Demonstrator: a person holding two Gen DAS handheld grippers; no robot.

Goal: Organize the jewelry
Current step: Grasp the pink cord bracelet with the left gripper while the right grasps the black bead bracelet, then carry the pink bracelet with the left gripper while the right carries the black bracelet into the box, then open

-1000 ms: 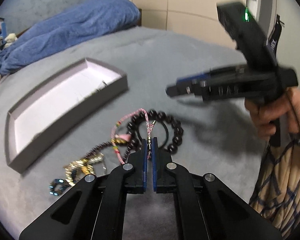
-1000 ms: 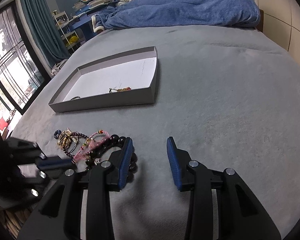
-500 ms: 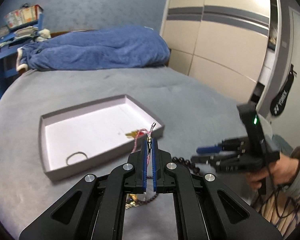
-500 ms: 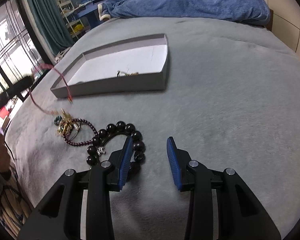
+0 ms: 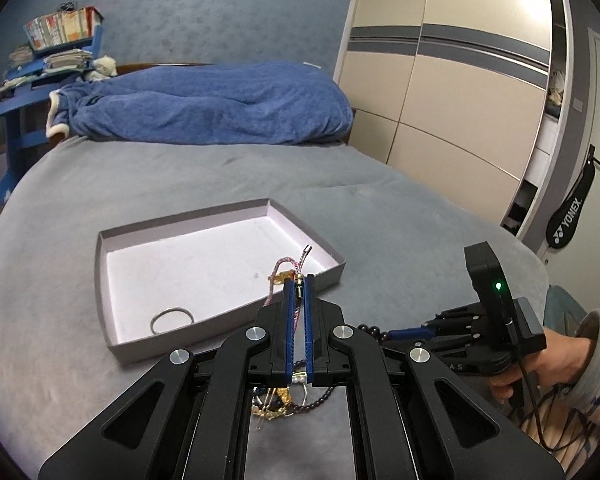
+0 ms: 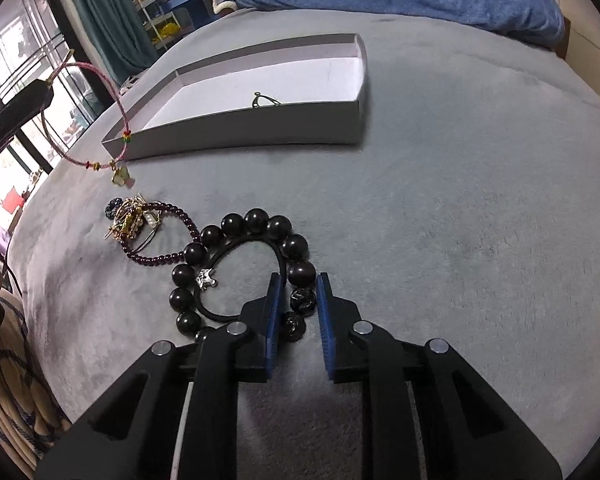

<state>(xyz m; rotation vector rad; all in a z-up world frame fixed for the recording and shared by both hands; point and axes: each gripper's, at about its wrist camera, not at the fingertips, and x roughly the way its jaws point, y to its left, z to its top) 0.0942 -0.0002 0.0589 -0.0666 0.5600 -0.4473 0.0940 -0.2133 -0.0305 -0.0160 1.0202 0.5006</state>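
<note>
My left gripper (image 5: 299,280) is shut on a pink braided bracelet (image 5: 285,265) and holds it in the air near the front edge of the grey tray (image 5: 116,344). In the right wrist view the bracelet (image 6: 85,148) hangs from the left gripper with a small charm at its bottom. My right gripper (image 6: 298,282) has its jaws closed around the beads of a large black bead bracelet (image 6: 256,219) that lies on the bed. A black hair tie (image 6: 236,254) lies inside that bracelet. A pile of small jewelry (image 6: 130,218) lies to its left.
The tray (image 6: 260,124) holds a thin ring (image 5: 171,318) and a gold piece (image 6: 265,100). A purple bead string (image 6: 168,236) joins the pile. A blue blanket (image 5: 204,104) lies at the far end of the grey bed. Wardrobe doors (image 5: 452,92) stand at right.
My left gripper has lifted the pink bracelet from the pile and carried it toward the tray. My right gripper has moved down to the black bead bracelet and narrowed its jaws around the beads.
</note>
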